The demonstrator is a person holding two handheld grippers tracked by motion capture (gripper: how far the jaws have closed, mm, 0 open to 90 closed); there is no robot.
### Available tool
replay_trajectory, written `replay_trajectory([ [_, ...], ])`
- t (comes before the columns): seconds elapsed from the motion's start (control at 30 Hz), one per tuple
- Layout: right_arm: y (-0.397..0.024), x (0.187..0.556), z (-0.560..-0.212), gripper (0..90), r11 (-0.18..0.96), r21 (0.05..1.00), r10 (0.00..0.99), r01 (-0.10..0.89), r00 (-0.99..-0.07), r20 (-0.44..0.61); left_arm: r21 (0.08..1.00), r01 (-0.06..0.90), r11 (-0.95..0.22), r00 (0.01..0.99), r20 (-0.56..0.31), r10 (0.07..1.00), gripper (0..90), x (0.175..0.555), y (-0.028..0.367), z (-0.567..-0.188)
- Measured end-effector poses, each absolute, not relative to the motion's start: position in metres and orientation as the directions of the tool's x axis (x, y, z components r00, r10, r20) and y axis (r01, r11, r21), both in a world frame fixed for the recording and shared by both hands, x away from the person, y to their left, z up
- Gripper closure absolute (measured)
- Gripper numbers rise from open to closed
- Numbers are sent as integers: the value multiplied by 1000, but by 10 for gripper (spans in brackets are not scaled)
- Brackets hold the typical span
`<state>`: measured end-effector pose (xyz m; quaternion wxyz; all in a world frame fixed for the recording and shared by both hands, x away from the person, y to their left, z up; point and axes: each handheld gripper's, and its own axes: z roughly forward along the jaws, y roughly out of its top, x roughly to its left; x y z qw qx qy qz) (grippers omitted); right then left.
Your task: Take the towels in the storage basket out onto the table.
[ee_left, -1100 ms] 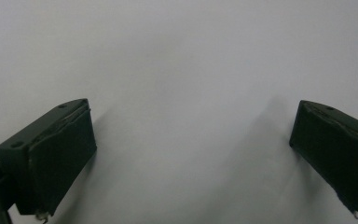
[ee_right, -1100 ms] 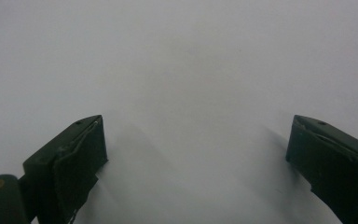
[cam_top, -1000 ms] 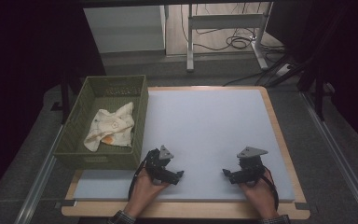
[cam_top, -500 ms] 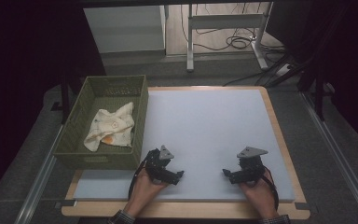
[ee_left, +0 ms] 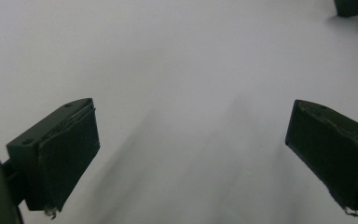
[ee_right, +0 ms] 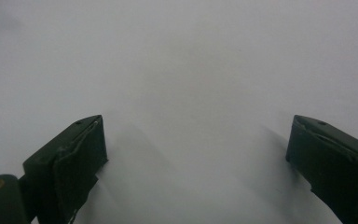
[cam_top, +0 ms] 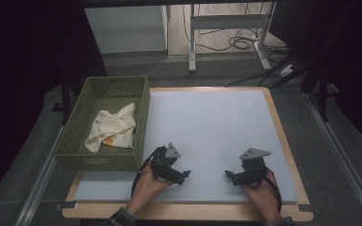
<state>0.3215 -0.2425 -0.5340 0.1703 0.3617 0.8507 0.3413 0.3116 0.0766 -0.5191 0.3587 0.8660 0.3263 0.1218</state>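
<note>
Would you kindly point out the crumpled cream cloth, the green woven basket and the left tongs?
crumpled cream cloth (cam_top: 111, 128), high view, its middle.
green woven basket (cam_top: 101, 159), high view, near wall.
left tongs (cam_top: 185, 176), high view, between the tips.

Basket (cam_top: 141, 110) olive green. Cloth (cam_top: 111, 129) cream w/ orange blotch + faint printed marks. Mat (cam_top: 217, 122) pale grey-white, wood-tone table (cam_top: 290, 160) edge. Both grippers (cam_top: 183, 177) (cam_top: 230, 177) black, grey top plates.

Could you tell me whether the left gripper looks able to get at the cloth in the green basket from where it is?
Probably yes. The left gripper is open and empty beside the basket, whose top is open; only the near wall separates it from the cloth, so it would go over.
</note>
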Motion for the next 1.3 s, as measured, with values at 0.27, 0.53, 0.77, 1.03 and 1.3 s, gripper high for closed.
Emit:
replay_trajectory([
  [0.27,-242,321,-534,50,505,704,732,499,-680,-43,705,470,-532,789,-65,610,33,322,71,-501],
  [0.53,-242,321,-534,50,504,704,733,500,-679,-41,718,460,-522,811,-101,576,26,334,65,-480],
  [0.77,-243,322,-534,50,506,703,731,499,-681,-43,727,435,-532,831,-97,547,26,347,66,-456],
  [1.03,-243,322,-534,50,505,706,731,497,-681,-44,711,413,-569,835,-46,549,28,362,76,-433],
  [1.3,-243,322,-534,50,505,706,731,497,-681,-43,702,426,-570,804,-6,594,29,380,102,-416],
])
